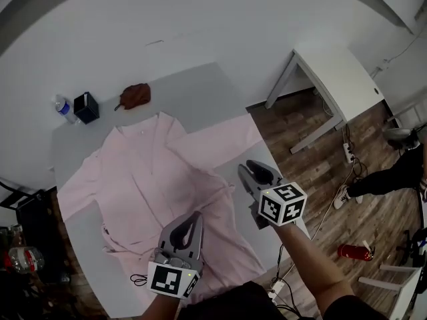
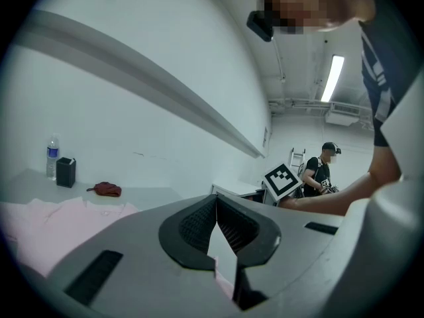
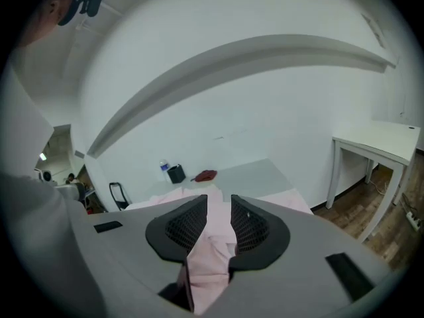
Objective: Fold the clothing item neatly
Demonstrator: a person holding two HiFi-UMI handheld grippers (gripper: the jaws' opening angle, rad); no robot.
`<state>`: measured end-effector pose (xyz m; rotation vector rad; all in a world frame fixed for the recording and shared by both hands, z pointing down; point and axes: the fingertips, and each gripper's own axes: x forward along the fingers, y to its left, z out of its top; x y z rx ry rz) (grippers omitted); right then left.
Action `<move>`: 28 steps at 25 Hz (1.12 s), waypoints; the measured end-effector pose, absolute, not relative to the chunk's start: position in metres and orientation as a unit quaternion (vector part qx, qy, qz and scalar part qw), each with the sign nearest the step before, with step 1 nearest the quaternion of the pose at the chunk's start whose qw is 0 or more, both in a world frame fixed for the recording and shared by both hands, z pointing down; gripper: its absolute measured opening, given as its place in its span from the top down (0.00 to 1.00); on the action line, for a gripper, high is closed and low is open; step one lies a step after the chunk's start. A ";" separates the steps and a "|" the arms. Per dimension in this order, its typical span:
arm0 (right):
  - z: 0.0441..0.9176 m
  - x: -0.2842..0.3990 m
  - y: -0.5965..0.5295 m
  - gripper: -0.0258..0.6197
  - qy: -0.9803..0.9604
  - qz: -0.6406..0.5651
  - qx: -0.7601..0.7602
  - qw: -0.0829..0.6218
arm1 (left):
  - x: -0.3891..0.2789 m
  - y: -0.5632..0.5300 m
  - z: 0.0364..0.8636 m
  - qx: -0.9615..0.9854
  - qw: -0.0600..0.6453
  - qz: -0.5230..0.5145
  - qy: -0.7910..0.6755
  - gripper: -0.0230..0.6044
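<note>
Your left gripper [image 1: 192,216] is over the near edge of the surface [image 1: 200,89], its jaws closed tight on a thin fold of the pink garment [image 1: 150,179]. Your right gripper [image 1: 245,171], nearer the right edge, has its jaws a narrow way apart, with pink cloth bunched loosely between them. The garment lies spread open, collar toward the far edge. A rust-brown pouch [image 1: 136,95] lies just beyond the collar. A black box [image 1: 86,107] and a water bottle [image 1: 63,107] stand at the far left corner.
</note>
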<state>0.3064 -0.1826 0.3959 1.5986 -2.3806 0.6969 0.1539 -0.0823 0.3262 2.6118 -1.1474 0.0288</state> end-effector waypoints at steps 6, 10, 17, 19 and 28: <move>0.455 0.359 -0.235 0.78 -0.761 0.270 0.576 0.125 | 0.206 -0.132 0.348 0.914 0.145 0.013 -0.378 0.95; 0.510 0.403 -0.267 0.73 -0.710 0.294 0.616 0.174 | 0.226 -0.147 0.354 0.920 0.143 0.027 -0.365 0.95; 0.575 0.453 -0.304 0.70 -0.637 0.316 0.659 0.247 | 0.222 -0.153 0.381 0.909 0.176 0.052 -0.374 0.95; 0.583 0.459 -0.311 0.70 -0.625 0.321 0.663 0.259 | 0.220 -0.151 0.388 0.907 0.181 0.058 -0.376 0.95; 0.603 0.464 -0.323 0.77 -0.601 0.342 0.652 0.309 | 0.216 -0.153 0.391 0.899 0.191 0.061 -0.389 0.95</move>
